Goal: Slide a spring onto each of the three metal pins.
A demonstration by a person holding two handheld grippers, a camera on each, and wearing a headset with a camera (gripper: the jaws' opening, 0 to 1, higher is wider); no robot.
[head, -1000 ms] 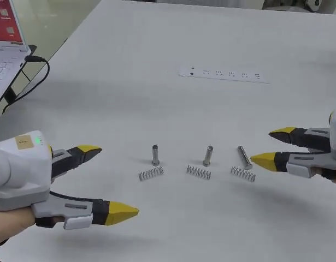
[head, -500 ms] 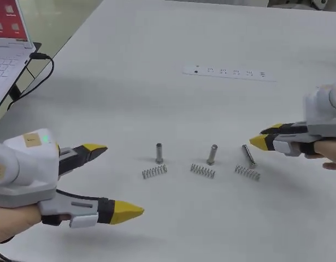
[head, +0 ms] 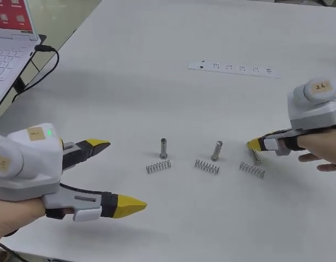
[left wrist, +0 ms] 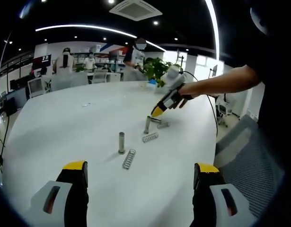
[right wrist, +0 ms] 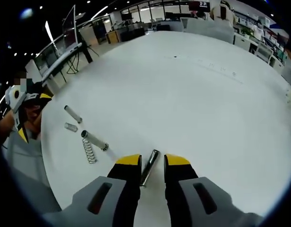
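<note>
The right gripper (right wrist: 153, 159) has its jaws drawn close on either side of the rightmost metal pin (right wrist: 149, 169), which lies tilted on the white workbench (head: 157, 82). A sliver of table shows between the pin and one jaw, so I judge the pin straddled but not yet pinched. Its spring (head: 252, 170) lies just beside it, toward the person. The step in hand looks like picking up this pin, and it pays to grip near the headed end, leaving most of the shaft bare for the coil to slide over. Closing squarely across the shaft should stop the round pin rolling or squirting out from between the tips. The left gripper (head: 119, 174) hovers low at the near left with its jaws spread wide and nothing between them, well placed to fetch a spring. The middle pin (head: 217, 150) and the left pin (head: 164, 147) stand upright, each with a spring lying just in front (head: 207, 166) (head: 158, 166), none threaded yet. Springs snag easily, so feeding one on end-first along the pin's axis seems wisest.
</note>
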